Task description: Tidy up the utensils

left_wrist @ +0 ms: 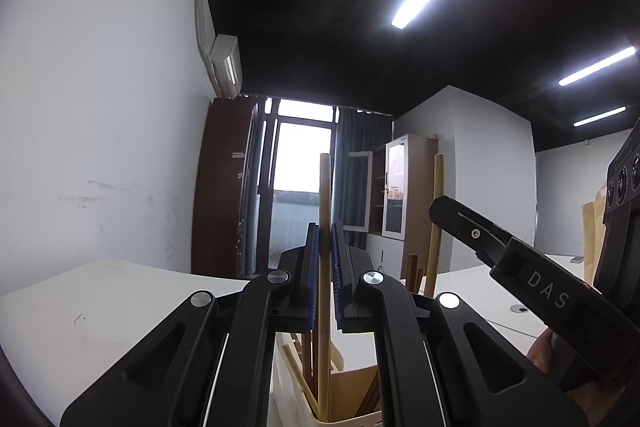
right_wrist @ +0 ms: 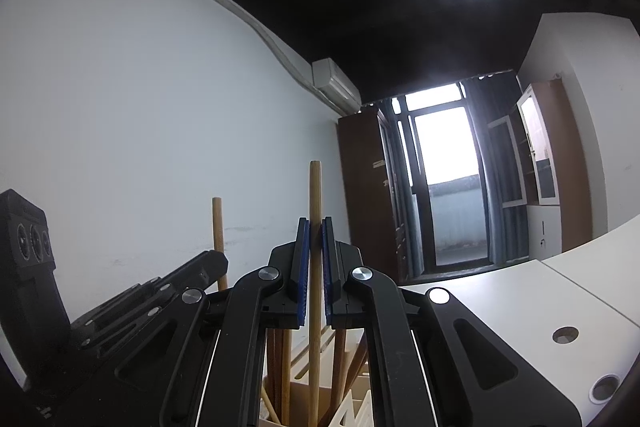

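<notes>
Currently mid-step: both claws at utensil holder [left_wrist: 352, 399], each on wooden handle standing upright in it.

Left claw [left_wrist: 325, 279]: blue pads pressed onto pale wooden handle [left_wrist: 324, 195]; stick runs between pads, top well above, foot in holder below.

Right claw [right_wrist: 315, 275]: pads pinching darker wooden handle [right_wrist: 315, 195], same arrangement.

Judgement: either seating or lifting; next move needs straight vertical travel, avoiding neighbouring sticks. White tabletop [right_wrist: 500, 299] beyond.
</notes>
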Tool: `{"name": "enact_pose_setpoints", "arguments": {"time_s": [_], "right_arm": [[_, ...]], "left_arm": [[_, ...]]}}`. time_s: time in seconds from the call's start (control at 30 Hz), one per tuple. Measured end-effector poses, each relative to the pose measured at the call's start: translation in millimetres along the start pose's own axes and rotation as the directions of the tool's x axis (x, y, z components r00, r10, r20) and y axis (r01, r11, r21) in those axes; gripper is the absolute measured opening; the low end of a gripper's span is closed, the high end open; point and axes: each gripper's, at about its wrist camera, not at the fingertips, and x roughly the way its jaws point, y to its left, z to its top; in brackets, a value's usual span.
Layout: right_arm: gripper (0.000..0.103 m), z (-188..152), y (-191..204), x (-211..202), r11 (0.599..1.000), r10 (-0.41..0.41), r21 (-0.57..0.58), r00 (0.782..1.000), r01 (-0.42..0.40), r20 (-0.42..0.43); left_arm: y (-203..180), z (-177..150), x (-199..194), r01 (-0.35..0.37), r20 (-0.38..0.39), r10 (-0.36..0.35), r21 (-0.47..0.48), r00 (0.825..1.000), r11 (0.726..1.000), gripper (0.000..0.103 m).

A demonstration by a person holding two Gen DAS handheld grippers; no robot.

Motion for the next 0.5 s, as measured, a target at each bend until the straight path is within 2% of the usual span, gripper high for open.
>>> {"name": "enact_pose_setpoints", "arguments": {"time_s": [0.1, 0.17, 0.23, 0.37, 0.5], "right_arm": [[0.007, 1, -2, 2, 1.0, -0.001, 0.005, 1.0, 0.001, -0.007], [0.015, 3, -3, 2, 1.0, -0.002, 0.014, 1.0, 0.003, -0.01], [0.019, 6, -4, 0, 1.0, -0.003, 0.018, 1.0, 0.003, -0.005], [0.02, 8, -6, -4, 1.0, -0.011, 0.017, 1.0, 0.011, -0.005], [0.021, 6, -10, -5, 0.999, -0.029, 0.026, 0.999, 0.03, -0.042]], "left_arm": [[3, 2, -1, 0.001, 0.005, -0.001, 0.001, 1.0, 1.0, 0.009], [5, 4, 0, 0.007, -0.001, -0.007, 0.001, 1.0, 1.0, 0.01], [7, 6, 0, 0.011, -0.013, -0.011, 0.003, 1.0, 1.0, 0.011], [17, 10, -4, 0.008, -0.021, -0.009, -0.025, 1.0, 1.0, 0.015], [26, 13, -8, 0.005, -0.049, -0.008, -0.054, 0.999, 0.999, 0.021]]}}
